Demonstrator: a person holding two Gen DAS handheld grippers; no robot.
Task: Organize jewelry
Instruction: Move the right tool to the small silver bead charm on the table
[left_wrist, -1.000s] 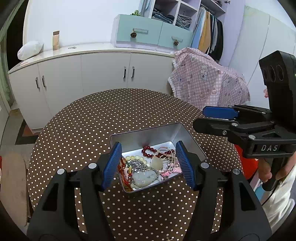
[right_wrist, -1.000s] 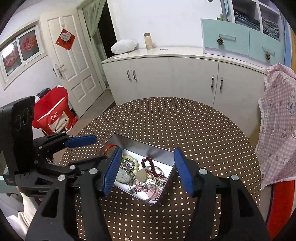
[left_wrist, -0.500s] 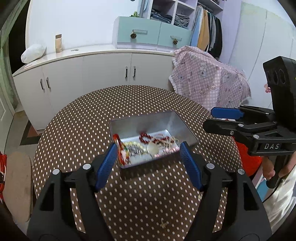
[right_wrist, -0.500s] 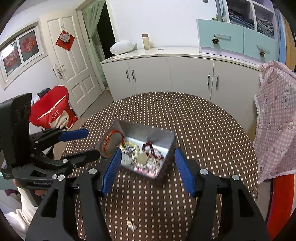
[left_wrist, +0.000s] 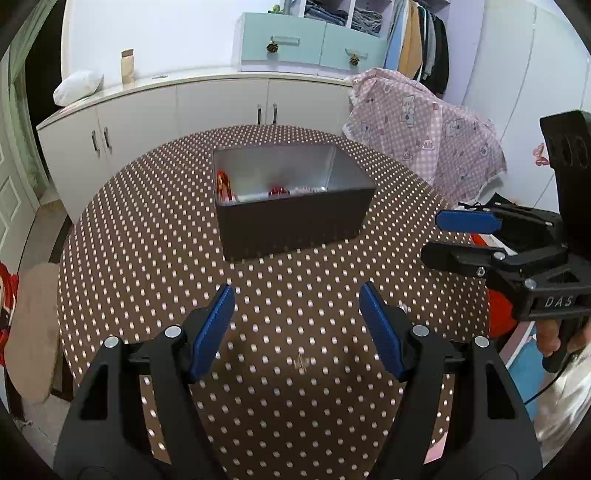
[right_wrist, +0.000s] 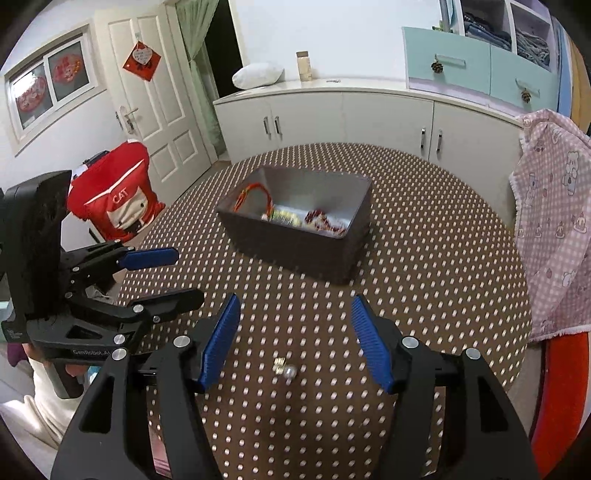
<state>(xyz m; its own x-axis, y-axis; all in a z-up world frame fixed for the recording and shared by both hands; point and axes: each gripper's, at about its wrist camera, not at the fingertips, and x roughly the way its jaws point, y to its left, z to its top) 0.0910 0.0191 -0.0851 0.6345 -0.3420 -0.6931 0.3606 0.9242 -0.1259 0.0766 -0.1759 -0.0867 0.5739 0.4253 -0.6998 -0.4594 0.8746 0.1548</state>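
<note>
Over the brown polka-dot worktop (left_wrist: 147, 258) both grippers have pulled back from the grey metal jewelry tin (left_wrist: 291, 218), which now sits mid-table, well ahead. Left gripper (left_wrist: 297, 328) and right gripper (right_wrist: 295, 332) gape wide, holding nothing. A small pearl-ish earring (right_wrist: 286, 369), blurry so I'm guessing, lies loose between the right fingers — probably next into the tin.

You are working in a home bedroom. A round table (left_wrist: 147, 258) in a brown polka-dot cloth stands before low white cabinets (left_wrist: 177, 107), with mint drawers (left_wrist: 306, 48) and open shelves of folded clothes (right_wrist: 528, 37) above. Jackets hang in an open wardrobe (left_wrist: 424, 48), a pink bear-print blanket (left_wrist: 424, 133) is draped nearby, and a red charm (right_wrist: 142, 61) hangs on the panelled door (right_wrist: 147, 103).
</note>
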